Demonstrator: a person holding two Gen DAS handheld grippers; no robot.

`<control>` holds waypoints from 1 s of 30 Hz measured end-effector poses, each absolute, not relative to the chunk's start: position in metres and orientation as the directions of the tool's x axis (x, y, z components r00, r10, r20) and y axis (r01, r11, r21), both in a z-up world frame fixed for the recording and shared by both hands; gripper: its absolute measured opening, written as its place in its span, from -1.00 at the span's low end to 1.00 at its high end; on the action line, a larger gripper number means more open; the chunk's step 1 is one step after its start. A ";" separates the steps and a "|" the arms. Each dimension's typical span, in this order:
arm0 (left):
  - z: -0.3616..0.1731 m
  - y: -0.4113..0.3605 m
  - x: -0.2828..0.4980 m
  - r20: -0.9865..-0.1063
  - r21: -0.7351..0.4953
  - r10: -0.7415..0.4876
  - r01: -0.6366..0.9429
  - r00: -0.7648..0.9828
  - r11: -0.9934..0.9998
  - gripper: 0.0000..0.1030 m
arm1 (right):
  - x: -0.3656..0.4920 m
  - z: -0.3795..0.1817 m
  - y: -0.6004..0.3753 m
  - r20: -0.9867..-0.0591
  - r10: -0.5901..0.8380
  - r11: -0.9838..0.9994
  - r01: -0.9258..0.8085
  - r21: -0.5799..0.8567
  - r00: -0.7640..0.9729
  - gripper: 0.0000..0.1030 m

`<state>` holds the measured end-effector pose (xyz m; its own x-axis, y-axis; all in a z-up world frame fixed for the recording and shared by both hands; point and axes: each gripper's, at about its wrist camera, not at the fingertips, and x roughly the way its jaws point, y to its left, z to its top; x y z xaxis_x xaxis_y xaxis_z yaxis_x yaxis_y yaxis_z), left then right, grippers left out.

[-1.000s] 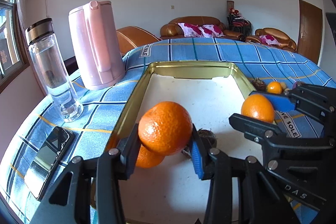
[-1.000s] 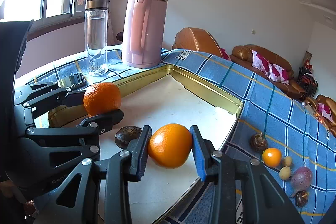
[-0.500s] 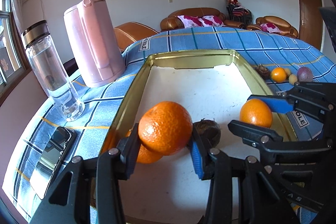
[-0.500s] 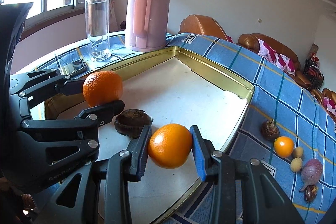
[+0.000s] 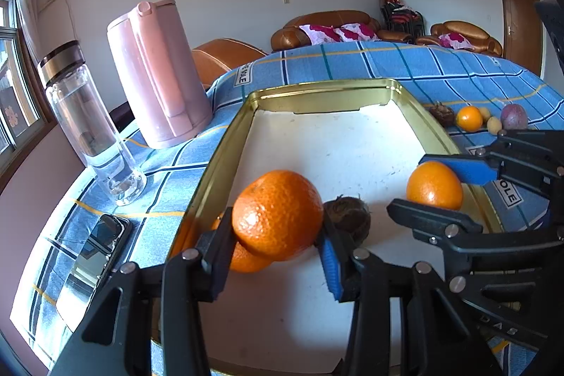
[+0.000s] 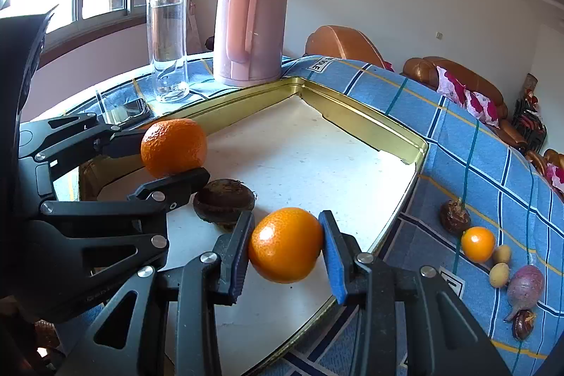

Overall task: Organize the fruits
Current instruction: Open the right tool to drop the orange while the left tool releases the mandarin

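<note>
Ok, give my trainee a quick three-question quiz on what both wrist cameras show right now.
1. True or false: the left gripper is shut on the large orange.
2. What lies on the tray between the two held fruits? A) a phone B) a dark brown round fruit C) a bottle
3. What does the right gripper hold?

Key: 1 true. 2 B. 3 The smaller orange, above the tray's white floor.

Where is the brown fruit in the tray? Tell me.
The brown fruit lies on the tray floor, between the left gripper and right gripper, each holding an orange.
</note>
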<state>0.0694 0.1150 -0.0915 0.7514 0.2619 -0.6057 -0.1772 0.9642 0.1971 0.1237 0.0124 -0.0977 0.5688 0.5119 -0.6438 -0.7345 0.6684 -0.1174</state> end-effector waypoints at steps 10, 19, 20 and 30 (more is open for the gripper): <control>-0.091 0.114 0.064 -0.605 0.201 0.271 -0.186 0.749 0.962 -0.05 | 0.121 -0.094 0.006 -0.621 0.519 0.677 -0.726 -0.122 0.587 -0.09; -0.074 0.110 0.054 -0.551 0.203 0.301 -0.225 0.778 0.953 0.45 | 0.118 -0.079 -0.014 -0.557 0.530 0.716 -0.689 -0.110 0.640 0.25; -0.072 0.108 0.053 -0.546 0.203 0.301 -0.225 0.782 0.953 0.48 | 0.117 -0.077 -0.018 -0.547 0.530 0.721 -0.683 -0.112 0.648 0.26; -0.058 0.062 0.055 -0.497 0.223 0.249 -0.155 0.831 0.962 0.87 | 0.120 -0.055 -0.089 -0.477 0.482 0.804 -0.588 -0.092 0.735 0.31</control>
<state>0.0553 0.0624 -0.0584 0.8311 0.2492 -0.4971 -0.1550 0.9623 0.2234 0.1198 -0.0888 -0.0546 0.7345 0.4825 -0.4771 -0.5876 0.8040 -0.0916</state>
